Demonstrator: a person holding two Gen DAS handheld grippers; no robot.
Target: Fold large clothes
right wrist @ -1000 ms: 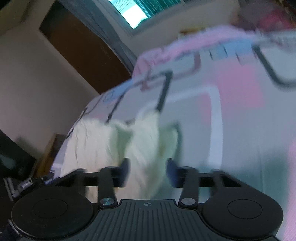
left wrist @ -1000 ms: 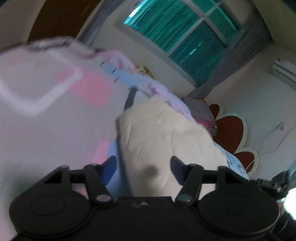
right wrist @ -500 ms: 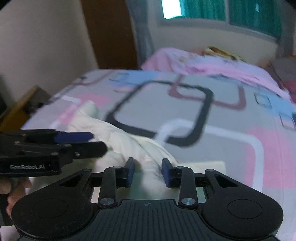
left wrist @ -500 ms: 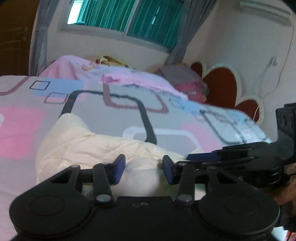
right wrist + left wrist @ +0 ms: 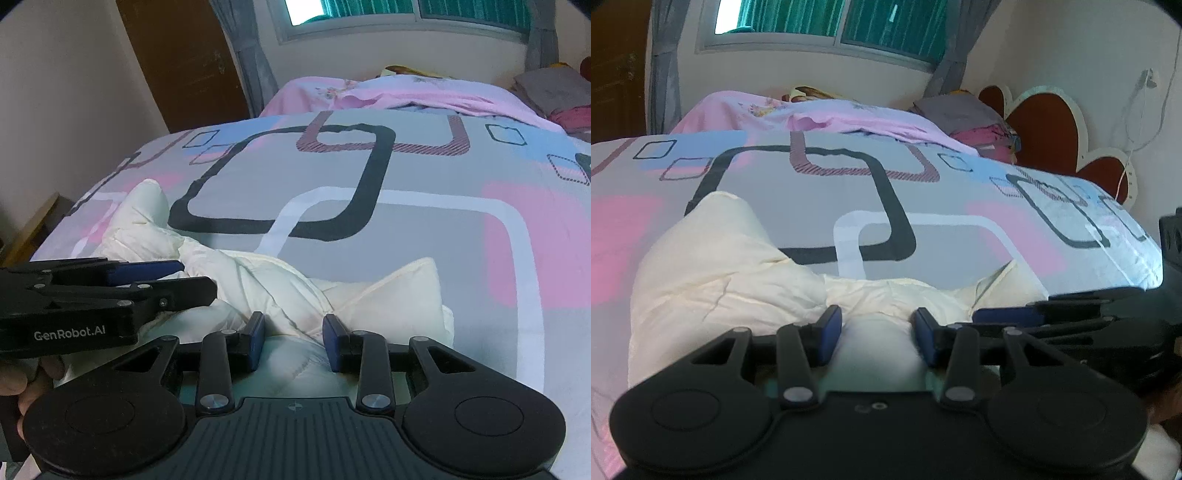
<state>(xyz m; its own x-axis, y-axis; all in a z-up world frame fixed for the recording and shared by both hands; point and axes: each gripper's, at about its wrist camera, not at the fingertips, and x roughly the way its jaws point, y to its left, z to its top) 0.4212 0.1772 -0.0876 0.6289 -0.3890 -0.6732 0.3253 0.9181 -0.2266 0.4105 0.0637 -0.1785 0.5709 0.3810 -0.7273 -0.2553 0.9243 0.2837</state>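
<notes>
A cream padded garment [image 5: 731, 273] lies crumpled on the bed near its front edge; it also shows in the right wrist view [image 5: 280, 280]. My left gripper [image 5: 877, 330] is open, low over the garment's near part, fabric between its fingers but not clamped. My right gripper [image 5: 293, 341] is open too, just right of the left one, fabric bulging between its fingers. Each gripper shows side-on in the other's view: the right one [image 5: 1052, 317], the left one [image 5: 122, 280].
The bed has a grey sheet [image 5: 406, 206] with pink, blue and black squares. A pink blanket [image 5: 820, 118] and folded clothes [image 5: 964, 114] lie at the far side. A brown door [image 5: 184, 62], a window [image 5: 831, 26] and a heart-shaped headboard [image 5: 1049, 129] surround it.
Both grippers swung from tilted, blurred views down to level, side by side at the garment's near edge. The left jaws narrowed from wide. The garment now lies bunched on the sheet.
</notes>
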